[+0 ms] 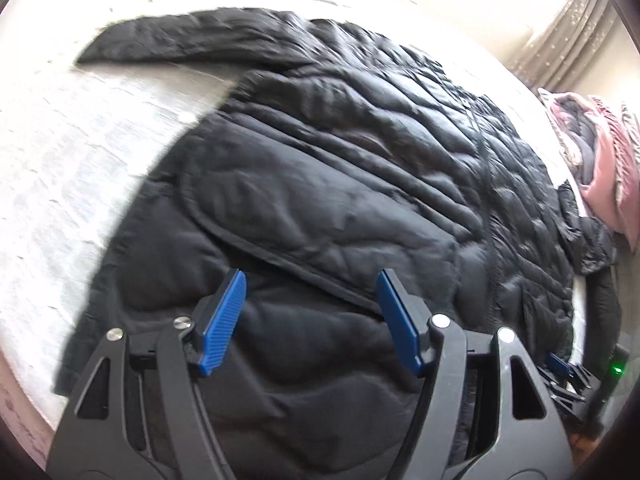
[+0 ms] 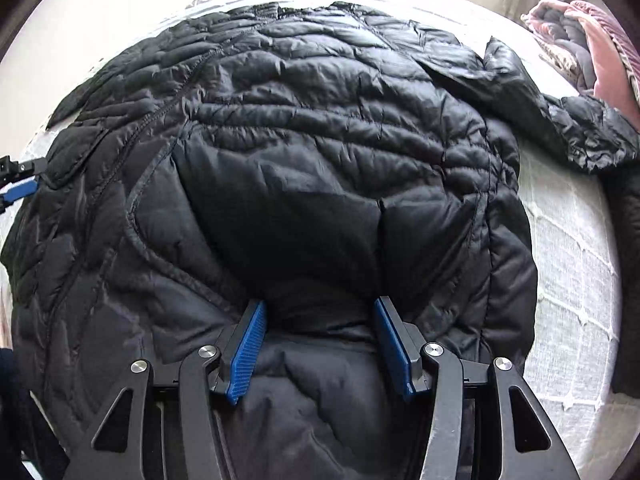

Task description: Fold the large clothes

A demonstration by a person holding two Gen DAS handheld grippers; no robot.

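Note:
A large black quilted jacket [image 1: 340, 152] lies spread on a white bedspread [image 1: 60, 152]. One sleeve [image 1: 180, 40] stretches to the far left in the left wrist view. My left gripper [image 1: 312, 280] is open, its blue pads just above the jacket's near part. In the right wrist view the jacket [image 2: 300, 120] fills the frame, with its other sleeve [image 2: 560, 120] reaching to the right. My right gripper [image 2: 320, 308] is open, its jaws standing on either side of a fold of the jacket's near edge. The left gripper's blue fingertip [image 2: 18, 192] shows at the left edge.
A pink and grey pile of bedding [image 1: 600, 160] lies at the bed's far right, also in the right wrist view [image 2: 592, 40]. Curtains [image 1: 576, 28] hang behind it. The white bedspread [image 2: 572, 280] shows right of the jacket.

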